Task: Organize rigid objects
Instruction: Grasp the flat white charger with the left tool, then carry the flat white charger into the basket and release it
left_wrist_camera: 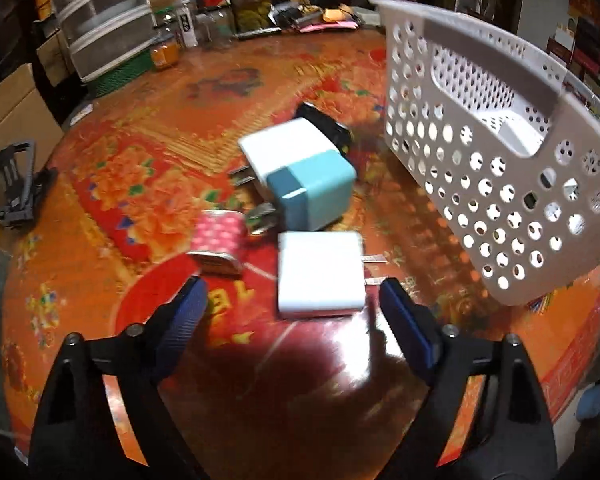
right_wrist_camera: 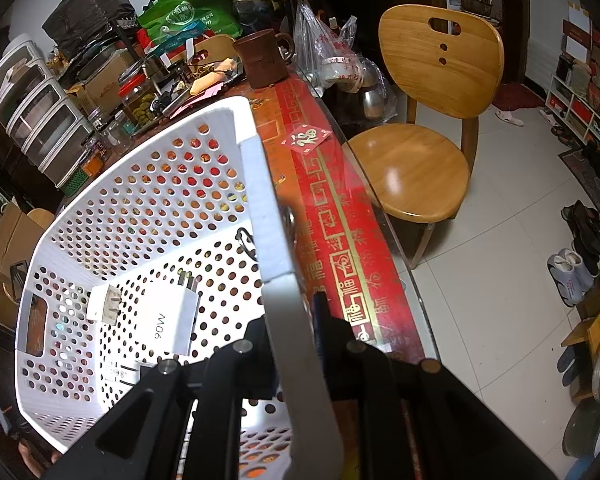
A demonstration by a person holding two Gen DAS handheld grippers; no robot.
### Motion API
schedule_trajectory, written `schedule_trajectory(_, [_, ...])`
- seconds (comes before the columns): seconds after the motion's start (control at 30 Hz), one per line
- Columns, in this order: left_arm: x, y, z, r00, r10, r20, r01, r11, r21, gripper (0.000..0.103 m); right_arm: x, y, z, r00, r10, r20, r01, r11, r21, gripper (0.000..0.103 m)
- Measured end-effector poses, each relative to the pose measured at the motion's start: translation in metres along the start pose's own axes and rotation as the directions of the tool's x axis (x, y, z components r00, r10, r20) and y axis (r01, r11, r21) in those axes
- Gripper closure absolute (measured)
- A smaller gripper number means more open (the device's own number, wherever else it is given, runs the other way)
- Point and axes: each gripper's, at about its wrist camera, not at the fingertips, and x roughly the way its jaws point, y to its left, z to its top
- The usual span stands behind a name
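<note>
In the left wrist view my left gripper [left_wrist_camera: 290,294] is open and empty, low over the table, its blue fingers on either side of a flat white charger [left_wrist_camera: 320,274]. Behind it lie a teal and white plug adapter [left_wrist_camera: 306,178], a black adapter [left_wrist_camera: 326,124] and a pink dotted charger [left_wrist_camera: 218,240]. The white perforated basket [left_wrist_camera: 488,140] is tilted up off the table at the right. In the right wrist view my right gripper [right_wrist_camera: 296,316] is shut on the basket's rim [right_wrist_camera: 276,280]. Inside the basket lie a white 90W charger [right_wrist_camera: 166,320] and a smaller white plug [right_wrist_camera: 104,304].
The table [left_wrist_camera: 148,184] has a red and orange flowered cover under glass. At its back stand plastic drawers [left_wrist_camera: 100,16], jars [left_wrist_camera: 252,4] and clutter. A black folding stand [left_wrist_camera: 14,184] sits at the left edge. A wooden chair [right_wrist_camera: 420,148] stands beside the table.
</note>
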Motion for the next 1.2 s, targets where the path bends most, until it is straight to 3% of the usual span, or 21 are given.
schedule_trajectory(0.1, [0.013,-0.006,0.006,1.0,-0.005,-0.005,0.005,1.0,-0.016,0.029,0.0,0.0,0.0,1.0,0.0,-0.001,0.0,1.0,-0.001,0.091])
schedule_trajectory(0.23, [0.016,-0.007,0.012,1.0,-0.029,-0.002,0.029,0.999,-0.027,0.053,0.0,0.0,0.0,1.0,0.001,0.0,-0.001,1.0,-0.001,0.091])
schedule_trajectory(0.47, [0.01,-0.006,0.009,0.999,-0.006,0.043,0.007,1.0,-0.028,0.055,-0.001,0.0,-0.003,1.0,0.01,0.001,-0.01,1.0,-0.005,0.091])
schedule_trajectory(0.7, [-0.031,-0.002,0.004,0.989,0.047,0.139,-0.044,0.999,-0.023,0.055,-0.001,0.001,-0.001,1.0,0.009,0.0,-0.009,1.0,-0.008,0.091])
schedule_trajectory(0.87, [-0.059,0.012,0.022,0.974,0.129,0.185,-0.122,0.991,-0.051,0.055,-0.001,0.001,-0.001,1.0,0.008,-0.001,-0.008,1.0,-0.008,0.091])
schedule_trajectory(1.2, [-0.102,0.015,0.064,0.949,0.19,0.25,-0.183,0.982,-0.051,0.055,-0.001,0.001,0.0,1.0,0.009,-0.001,-0.009,1.0,-0.009,0.091])
